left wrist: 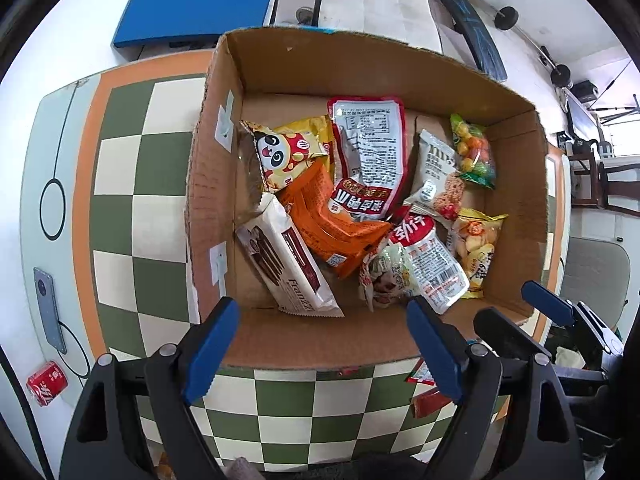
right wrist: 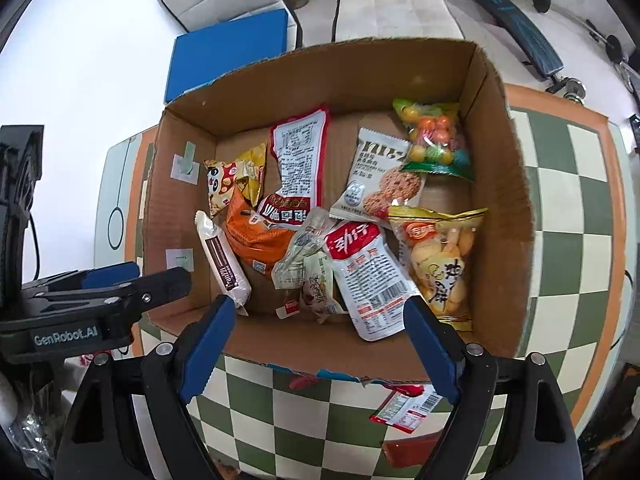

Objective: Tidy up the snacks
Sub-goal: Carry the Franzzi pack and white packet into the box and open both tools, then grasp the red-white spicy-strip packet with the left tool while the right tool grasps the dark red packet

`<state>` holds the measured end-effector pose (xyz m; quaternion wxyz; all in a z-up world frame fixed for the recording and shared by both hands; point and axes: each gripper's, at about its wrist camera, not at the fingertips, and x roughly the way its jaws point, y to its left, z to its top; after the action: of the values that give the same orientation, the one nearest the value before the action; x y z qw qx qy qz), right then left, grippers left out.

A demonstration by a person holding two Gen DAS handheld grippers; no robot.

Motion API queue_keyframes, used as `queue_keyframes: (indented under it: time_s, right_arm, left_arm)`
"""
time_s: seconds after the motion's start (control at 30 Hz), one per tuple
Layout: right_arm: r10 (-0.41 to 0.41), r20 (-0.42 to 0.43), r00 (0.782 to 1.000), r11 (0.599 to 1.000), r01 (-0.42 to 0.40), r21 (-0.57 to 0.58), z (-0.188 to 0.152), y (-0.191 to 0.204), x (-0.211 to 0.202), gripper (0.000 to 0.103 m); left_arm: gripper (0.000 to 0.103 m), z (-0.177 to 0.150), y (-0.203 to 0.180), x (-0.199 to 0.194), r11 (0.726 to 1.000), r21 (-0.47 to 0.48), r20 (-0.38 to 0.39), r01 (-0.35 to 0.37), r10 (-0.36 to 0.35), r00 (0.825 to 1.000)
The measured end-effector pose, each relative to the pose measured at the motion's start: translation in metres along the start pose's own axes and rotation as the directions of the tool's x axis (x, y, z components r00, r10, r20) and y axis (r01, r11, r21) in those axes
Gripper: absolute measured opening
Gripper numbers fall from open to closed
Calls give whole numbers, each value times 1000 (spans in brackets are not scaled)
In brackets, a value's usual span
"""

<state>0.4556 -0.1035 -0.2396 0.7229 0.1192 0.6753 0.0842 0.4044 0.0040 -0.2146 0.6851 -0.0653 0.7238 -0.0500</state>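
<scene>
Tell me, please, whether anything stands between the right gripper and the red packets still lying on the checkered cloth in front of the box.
Nothing visible does. The red packets lie on the checkered cloth just outside the cardboard box, near its front wall, right below the open right gripper. The left gripper is off to the side.

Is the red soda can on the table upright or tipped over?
Tipped over: the red soda can lies on its side on the table, left of the cardboard box.

A green-and-cream checkered desk (left wrist: 120, 216) with an orange border carries an open cardboard box (left wrist: 224, 184) at its centre. At 6 o'clock of the box lie red snack packets (right wrist: 404, 408); a phone (left wrist: 49, 308) at 9.
</scene>
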Motion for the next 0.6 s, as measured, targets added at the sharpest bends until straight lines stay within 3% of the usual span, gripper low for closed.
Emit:
queue_keyframes:
  time_s: [0.2, 0.43, 0.5, 0.6]
  right_arm:
    - [31, 57, 998, 999, -33, 21, -9, -3, -23, 90]
    - [121, 108, 987, 988, -131, 87, -60, -36, -56, 90]
    - [126, 104, 987, 977, -142, 160, -90, -61, -56, 90]
    - [84, 64, 994, 951, -99, 292, -137, -102, -40, 90]
  left_arm:
    - [86, -21, -13, -33, 1000, 25, 109, 0, -3, 994]
    - [86, -93, -44, -59, 991, 90, 295, -102, 71, 953]
    - [86, -112, -51, -48, 987, 100, 299, -125, 90, 950]
    - [86, -136, -60, -15, 981, 131, 249, -140, 105, 963]
